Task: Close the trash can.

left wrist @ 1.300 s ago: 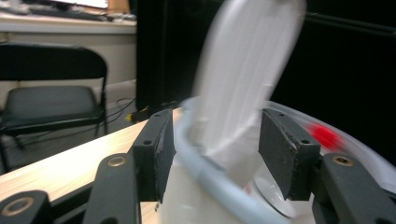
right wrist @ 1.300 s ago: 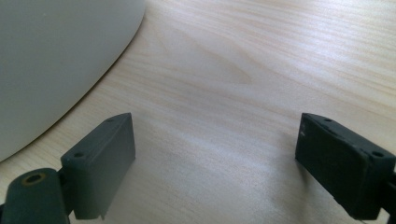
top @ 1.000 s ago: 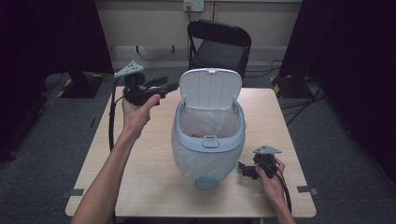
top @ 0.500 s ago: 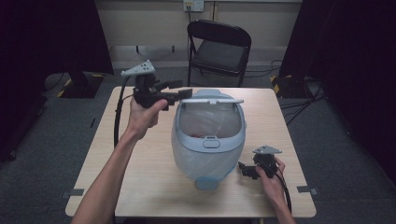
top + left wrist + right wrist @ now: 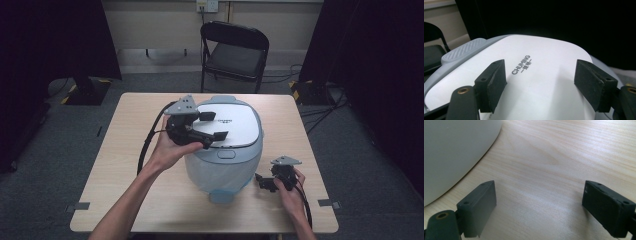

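A pale blue trash bin (image 5: 222, 170) with a white hinged lid (image 5: 232, 125) stands in the middle of the wooden table (image 5: 130, 150), and the lid lies flat and shut. My left gripper (image 5: 214, 125) is open and hovers right over the lid's left part. In the left gripper view the lid (image 5: 541, 75) with its printed brand name spreads between my open jaws, and the grey hinge tab (image 5: 464, 50) sits at the far left. My right gripper (image 5: 263, 181) rests open on the table by the bin's right side. The bin's wall (image 5: 454, 152) curves past its left jaw.
A black folding chair (image 5: 234, 50) stands behind the table's far edge. Dark curtains flank the room on both sides. Tape marks (image 5: 77, 206) sit near the table's front corners. Bare wood (image 5: 554, 170) lies under my right gripper.
The bin's lid has swung down from upright to shut. My left gripper moved right and down along with it, onto the lid's top. The right gripper has stayed put.
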A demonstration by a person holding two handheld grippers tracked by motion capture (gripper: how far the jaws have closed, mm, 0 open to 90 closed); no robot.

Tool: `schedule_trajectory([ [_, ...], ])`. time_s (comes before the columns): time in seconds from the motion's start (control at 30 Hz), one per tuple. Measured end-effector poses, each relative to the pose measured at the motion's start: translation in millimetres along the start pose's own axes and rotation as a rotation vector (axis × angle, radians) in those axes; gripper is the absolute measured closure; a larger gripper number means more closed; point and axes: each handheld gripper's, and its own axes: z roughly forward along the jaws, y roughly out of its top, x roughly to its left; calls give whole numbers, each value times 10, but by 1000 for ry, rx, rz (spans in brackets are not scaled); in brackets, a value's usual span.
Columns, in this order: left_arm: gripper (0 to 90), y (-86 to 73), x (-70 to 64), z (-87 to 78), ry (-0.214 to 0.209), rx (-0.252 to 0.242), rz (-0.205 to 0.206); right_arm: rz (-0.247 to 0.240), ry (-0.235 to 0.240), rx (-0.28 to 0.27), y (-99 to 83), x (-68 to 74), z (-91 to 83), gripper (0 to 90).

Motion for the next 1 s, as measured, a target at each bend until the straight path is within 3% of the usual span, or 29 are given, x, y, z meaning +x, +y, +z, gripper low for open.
schedule_trajectory([
  [0.37,248,-20,-47,13,-13,-14,13,0,0,0,-1,1,0,110],
  [0.5,250,-35,-92,-6,-18,-15,33,0,0,0,-2,1,-1,110],
  [0.53,262,-35,-123,-1,3,12,68,1,0,0,-1,3,-1,110],
  [0.57,296,-36,-139,-5,3,8,76,2,-1,0,-2,3,-1,111],
  [0.83,308,-37,-16,-29,3,-6,17,3,-2,1,-2,5,-2,111],
  [0.9,299,-58,35,-54,-12,-27,-24,3,-2,1,-1,5,-2,111],
  [1.0,278,-100,182,-140,41,-49,-66,3,-2,1,-1,5,-2,111],
])
